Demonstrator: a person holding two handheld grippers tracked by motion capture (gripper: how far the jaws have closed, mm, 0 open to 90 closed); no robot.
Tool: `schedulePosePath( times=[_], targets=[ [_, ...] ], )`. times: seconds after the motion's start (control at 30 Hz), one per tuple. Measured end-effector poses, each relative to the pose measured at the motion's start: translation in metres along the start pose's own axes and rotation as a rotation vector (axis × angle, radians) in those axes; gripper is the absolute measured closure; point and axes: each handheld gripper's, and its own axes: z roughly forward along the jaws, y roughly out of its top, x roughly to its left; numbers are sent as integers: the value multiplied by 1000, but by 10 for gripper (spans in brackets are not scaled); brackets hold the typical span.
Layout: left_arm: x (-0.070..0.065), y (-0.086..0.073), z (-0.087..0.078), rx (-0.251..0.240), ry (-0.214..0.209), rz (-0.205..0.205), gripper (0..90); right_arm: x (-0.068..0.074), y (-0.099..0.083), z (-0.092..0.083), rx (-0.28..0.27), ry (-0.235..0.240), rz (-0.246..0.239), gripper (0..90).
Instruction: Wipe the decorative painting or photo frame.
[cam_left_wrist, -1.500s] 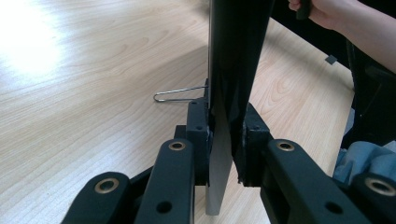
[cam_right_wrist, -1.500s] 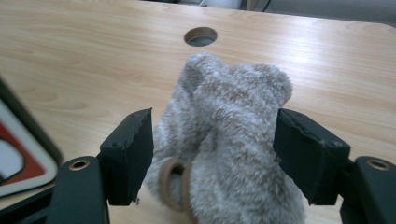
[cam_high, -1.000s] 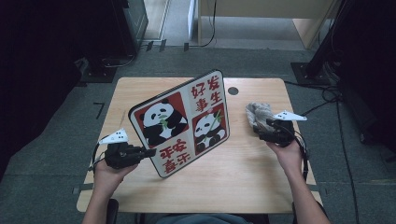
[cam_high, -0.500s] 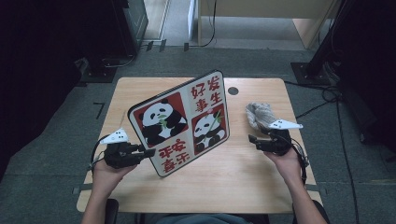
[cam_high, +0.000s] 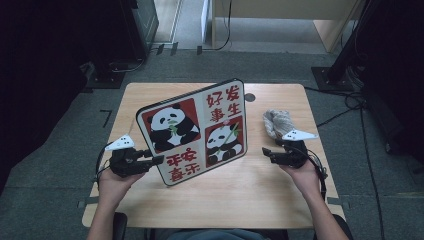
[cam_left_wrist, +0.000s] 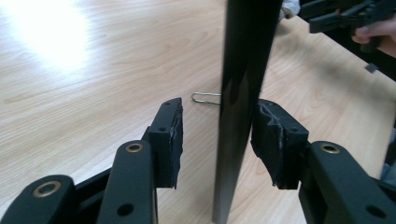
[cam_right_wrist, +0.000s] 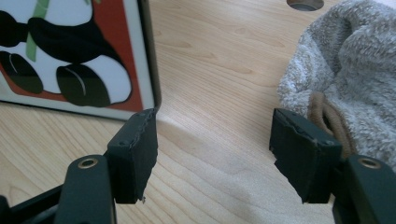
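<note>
At the centre of the high view, the panda board is standing tilted on the table, propped by a wire stand. The left gripper has just been opening its jaws, now loosely straddling the board's edge. At right, the right gripper is waiting part-open and empty beside a grey cloth.

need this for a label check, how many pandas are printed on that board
2, both on the panda board. One sits in the upper left red square, the other in the lower right red square. The other two squares hold red characters; its back face is hidden.
</note>
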Motion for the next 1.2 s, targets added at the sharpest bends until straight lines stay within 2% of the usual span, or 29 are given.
schedulePosePath(
  times=[0.2, 0.4, 0.63, 1.03, 1.2],
  targets=[
    [6, 0, 2, -6, 3, -15, 526, 4, -1, 3, 6, 2, -7, 329],
    [14, 0, 4, -24, 15, -31, 489, 2, -3, 6, 20, 20, 6, 338],
    [19, 1, 8, -20, 38, -46, 487, 0, -3, 8, 24, 11, 3, 338],
    [24, 2, 11, -37, 36, -59, 475, -1, -5, 8, -3, -5, -9, 343],
    [27, 2, 12, -45, 40, -63, 479, -2, -6, 8, -1, -2, 1, 343]
  ],
)
